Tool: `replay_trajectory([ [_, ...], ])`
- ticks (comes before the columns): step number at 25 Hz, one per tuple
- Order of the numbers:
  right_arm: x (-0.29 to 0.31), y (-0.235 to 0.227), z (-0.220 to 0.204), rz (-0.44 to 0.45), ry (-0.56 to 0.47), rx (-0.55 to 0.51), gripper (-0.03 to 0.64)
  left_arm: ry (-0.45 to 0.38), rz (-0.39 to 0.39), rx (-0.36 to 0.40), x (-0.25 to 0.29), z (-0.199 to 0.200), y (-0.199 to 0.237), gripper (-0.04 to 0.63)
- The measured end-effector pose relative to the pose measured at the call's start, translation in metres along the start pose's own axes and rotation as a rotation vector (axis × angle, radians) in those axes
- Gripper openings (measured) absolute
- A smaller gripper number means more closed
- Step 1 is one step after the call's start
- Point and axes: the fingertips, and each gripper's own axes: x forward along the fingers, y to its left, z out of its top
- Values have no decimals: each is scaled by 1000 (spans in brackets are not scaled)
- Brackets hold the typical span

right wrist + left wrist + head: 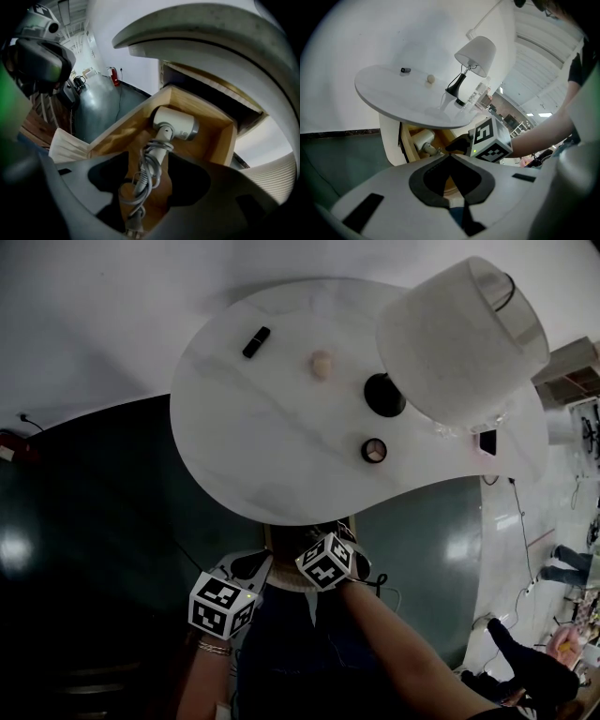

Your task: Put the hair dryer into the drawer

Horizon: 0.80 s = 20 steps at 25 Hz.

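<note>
A: Over on the left, the left gripper (450,155) hangs low in front of the stand. Its two jaws are brought tip to tip, with nothing between them.

B: Just past it is the light-wood drawer (220,136), standing open under the white rounded tabletop (253,437) with its faint grey veins.

A: And there's the task's thing: the white-and-silver hair dryer (176,124) lies on the drawer's floor. Its head is at the far end, close to the stand, and its handle points toward the front.

B: Its grey cord (140,185) lies in a loose bundle along the handle, plug end nearest the camera.

A: Now the right gripper (149,161), poised above the drawer and pointing steeply down. Its jaws are spread wide. The handle and cord show in the gap, but neither pad presses on them.

B: So there's nothing in its grip.

A: Up on the tabletop, left to right: a small black rectangular block (256,341), a pale beige rounded piece (322,363), then a table lamp with a white drum shade (459,338) on a round black base (384,395).

B: A small round dark-rimmed dish (374,450) sits near that base, toward the front edge.
</note>
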Motion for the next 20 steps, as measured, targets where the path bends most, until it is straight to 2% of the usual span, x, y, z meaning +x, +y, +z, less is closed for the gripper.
replay_trajectory([
  [4, -12, 0, -3, 0, -2, 4, 262, 0, 1, 1, -3, 0, 0, 15],
  [14, -46, -11, -11, -34, -54, -22, 67, -15, 26, -8, -9, 4, 2, 15],
  [20, -64, -15, -6, -33, -97, -24, 31, -27, 29, 5, -11, 11, 0, 15],
])
